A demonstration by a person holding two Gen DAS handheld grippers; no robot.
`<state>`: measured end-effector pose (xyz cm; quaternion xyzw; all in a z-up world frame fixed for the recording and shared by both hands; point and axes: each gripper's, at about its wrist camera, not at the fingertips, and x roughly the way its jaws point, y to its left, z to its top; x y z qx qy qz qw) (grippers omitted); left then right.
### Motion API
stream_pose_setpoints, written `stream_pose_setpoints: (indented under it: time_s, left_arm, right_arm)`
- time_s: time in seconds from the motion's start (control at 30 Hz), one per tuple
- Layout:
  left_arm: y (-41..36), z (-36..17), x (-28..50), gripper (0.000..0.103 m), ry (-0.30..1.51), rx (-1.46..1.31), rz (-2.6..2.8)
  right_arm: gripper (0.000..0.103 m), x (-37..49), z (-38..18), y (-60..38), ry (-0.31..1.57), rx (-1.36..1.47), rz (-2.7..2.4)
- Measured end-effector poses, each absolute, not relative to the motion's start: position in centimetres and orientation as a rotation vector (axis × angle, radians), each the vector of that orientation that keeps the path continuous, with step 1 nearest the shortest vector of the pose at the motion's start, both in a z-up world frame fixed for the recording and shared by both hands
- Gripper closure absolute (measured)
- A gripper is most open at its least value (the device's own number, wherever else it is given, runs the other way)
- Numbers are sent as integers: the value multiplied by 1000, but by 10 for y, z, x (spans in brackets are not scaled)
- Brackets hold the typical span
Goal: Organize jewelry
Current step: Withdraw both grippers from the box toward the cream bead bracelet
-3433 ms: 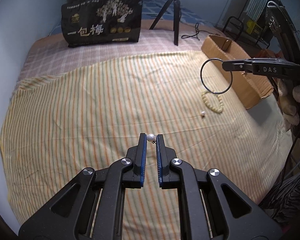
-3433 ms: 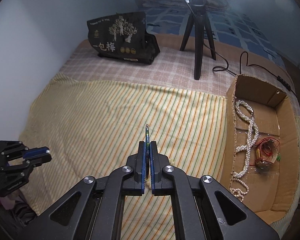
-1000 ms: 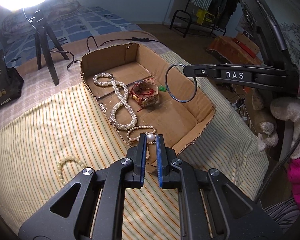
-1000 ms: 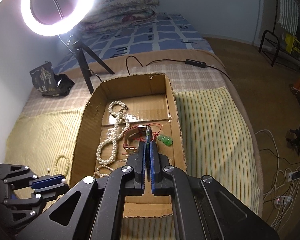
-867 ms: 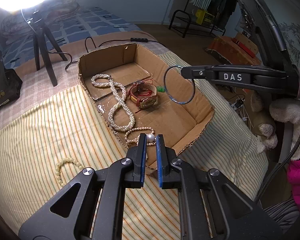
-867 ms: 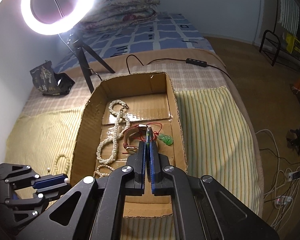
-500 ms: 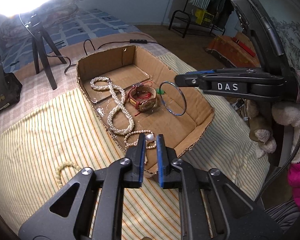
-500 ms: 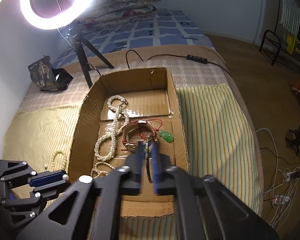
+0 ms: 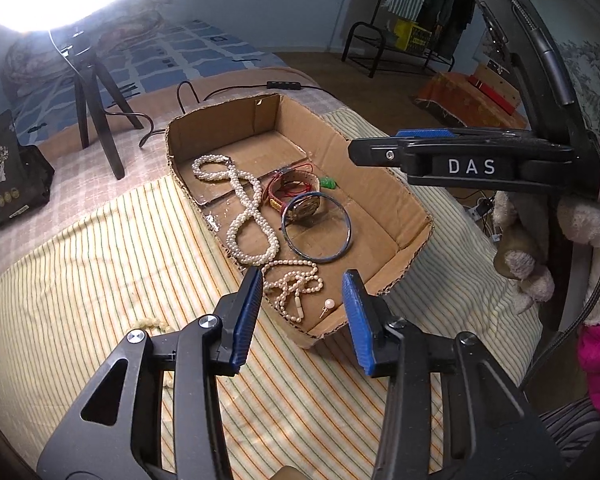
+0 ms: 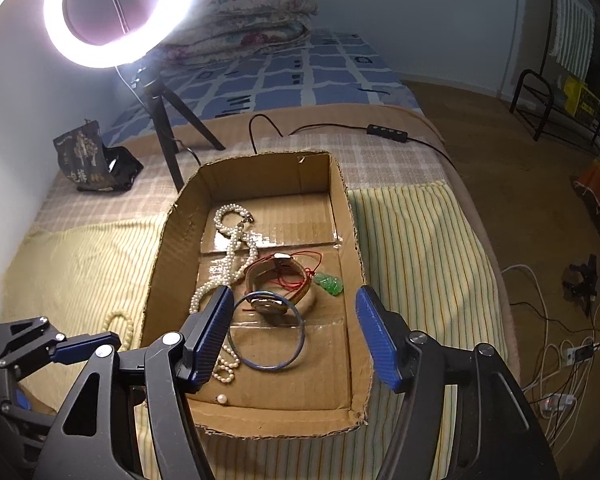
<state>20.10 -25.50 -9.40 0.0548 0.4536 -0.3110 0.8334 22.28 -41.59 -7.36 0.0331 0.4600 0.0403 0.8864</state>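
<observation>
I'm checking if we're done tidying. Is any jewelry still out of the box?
Yes. One cream bead bracelet still lies on the striped blanket, just outside the cardboard box, beside its left wall. The pearls, bangle and watch are inside.

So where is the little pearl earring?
In the left wrist view the pearl earring lies in the cardboard box, in the near corner beside the small pearl bracelet.

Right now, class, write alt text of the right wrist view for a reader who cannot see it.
The right gripper, jaws opening and empty, hangs over a cardboard box on a striped bedspread. Inside lie a blue bangle, pearl necklaces, a watch, a green pendant and a pearl earring.
</observation>
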Motion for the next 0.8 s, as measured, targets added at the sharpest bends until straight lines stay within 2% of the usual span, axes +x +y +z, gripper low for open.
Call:
stream_pose_setpoints:
  time_s: [0.8]
  left_arm:
    - [-166, -46, 194, 61, 932, -1, -518]
  right_arm:
    - [40, 188, -32, -399, 870, 92, 131]
